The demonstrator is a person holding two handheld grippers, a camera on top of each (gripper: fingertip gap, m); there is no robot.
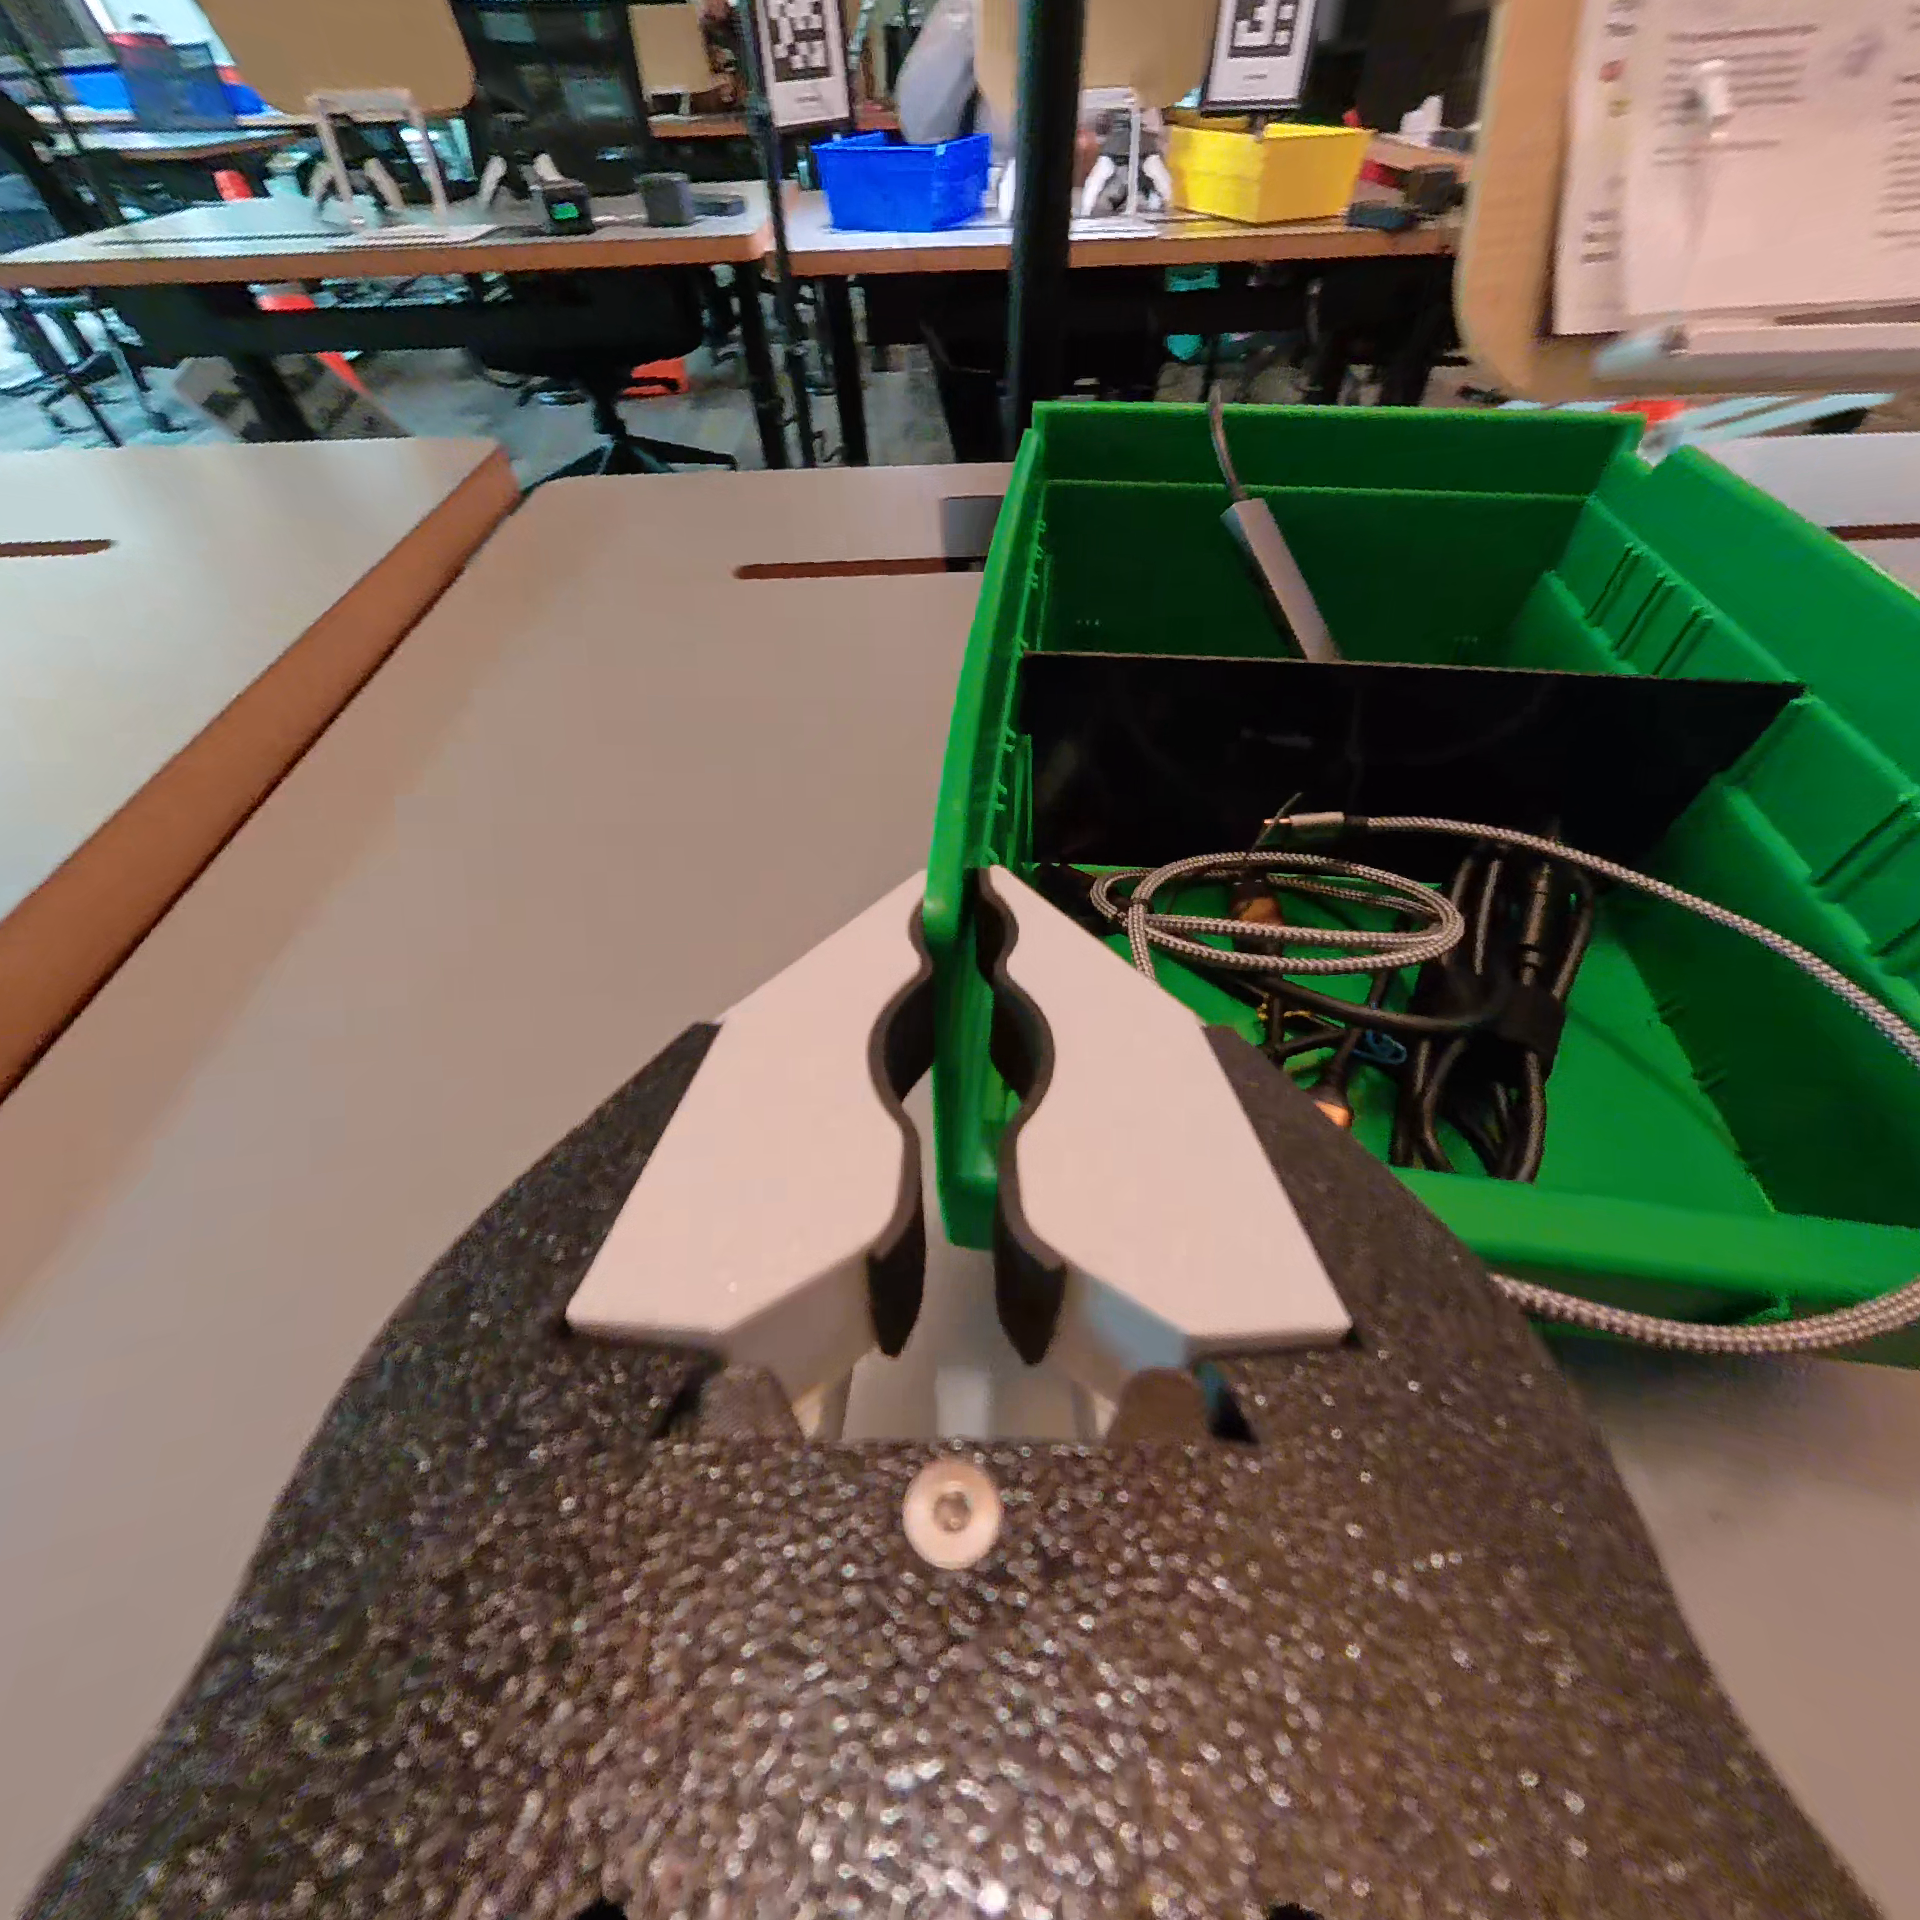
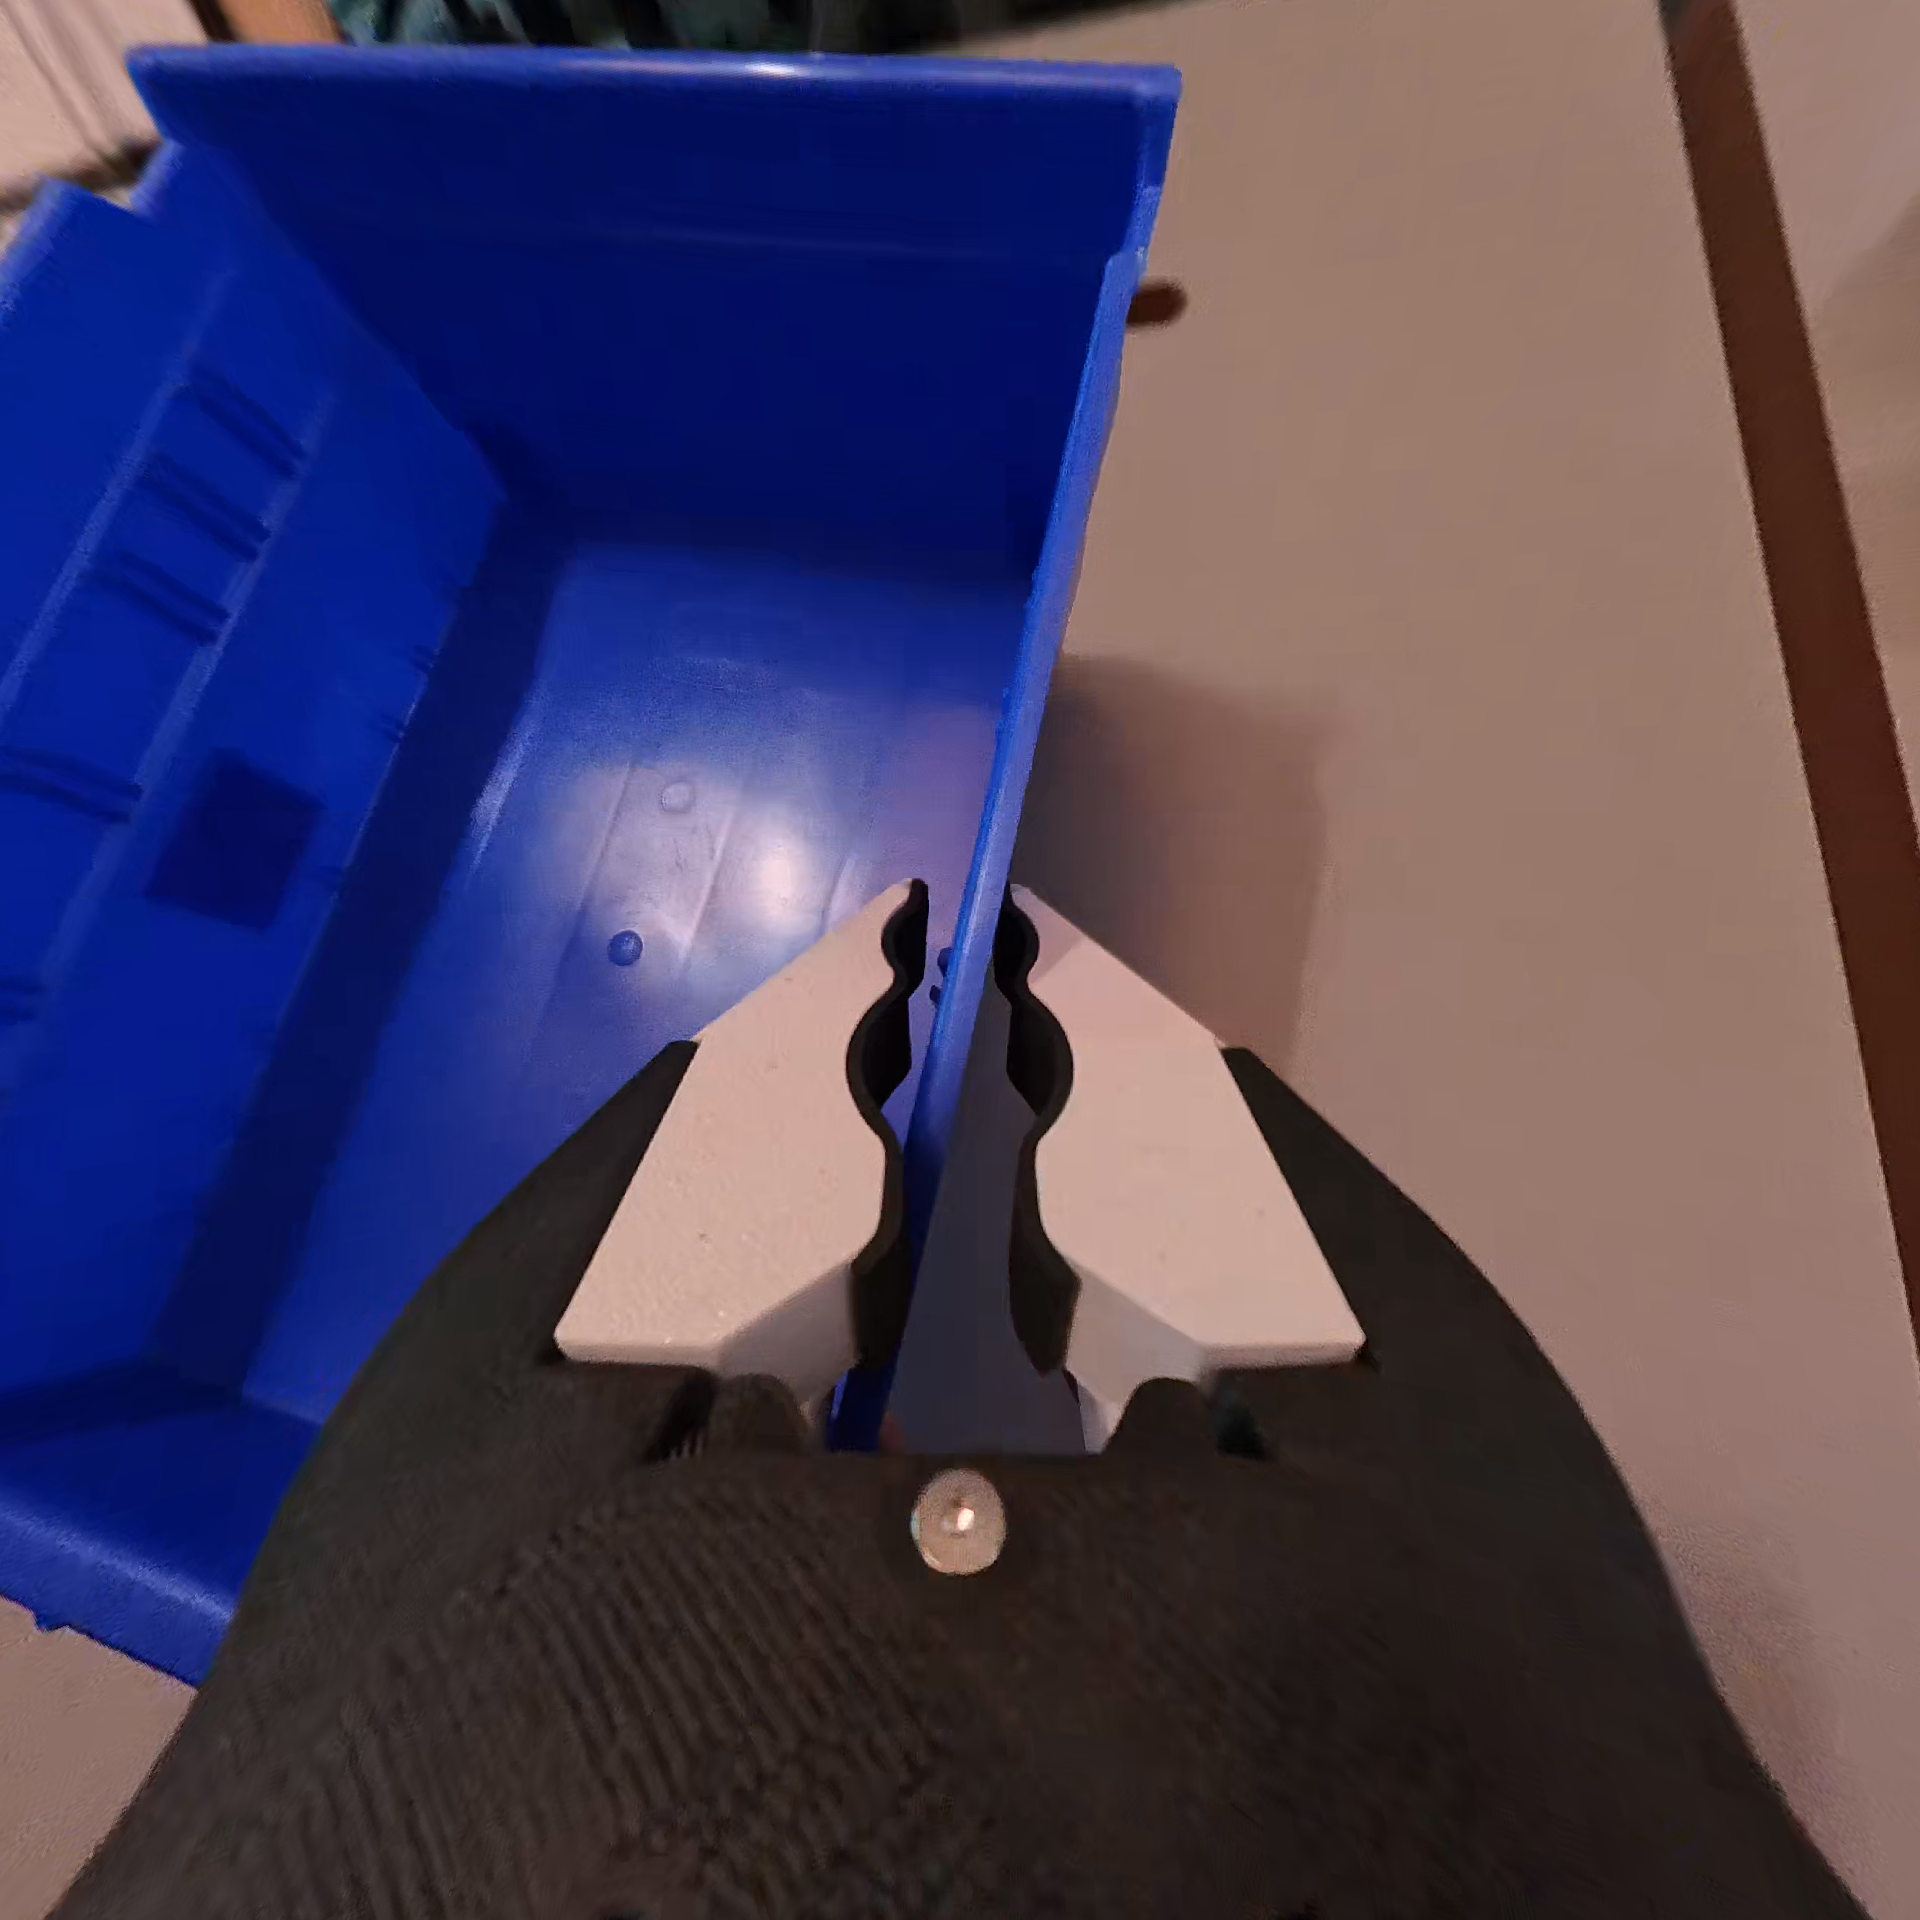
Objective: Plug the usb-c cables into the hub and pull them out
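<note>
A green bin (image 1: 1766, 1039) stands on the grey table (image 1: 623, 831). Its near compartment holds a coiled grey braided cable (image 1: 1288, 914) and bundled black cables (image 1: 1496, 1039); the braided cable trails out over the right wall. A slim grey hub (image 1: 1278, 582) leans in the back compartment behind a black divider (image 1: 1351, 748). My left gripper (image 1: 956, 883) is shut on the green bin's left wall. In the right wrist view, my right gripper (image 2: 961, 894) is shut on the right wall of an empty blue bin (image 2: 665, 312).
A second table (image 1: 156, 675) adjoins on the left. A black pole (image 1: 1039, 229) rises behind the green bin. A board with papers (image 1: 1714, 177) hangs at upper right. Far desks hold a blue bin (image 1: 899, 182) and a yellow bin (image 1: 1262, 171). Across from one pair of fingers to the other is roughly 75 cm.
</note>
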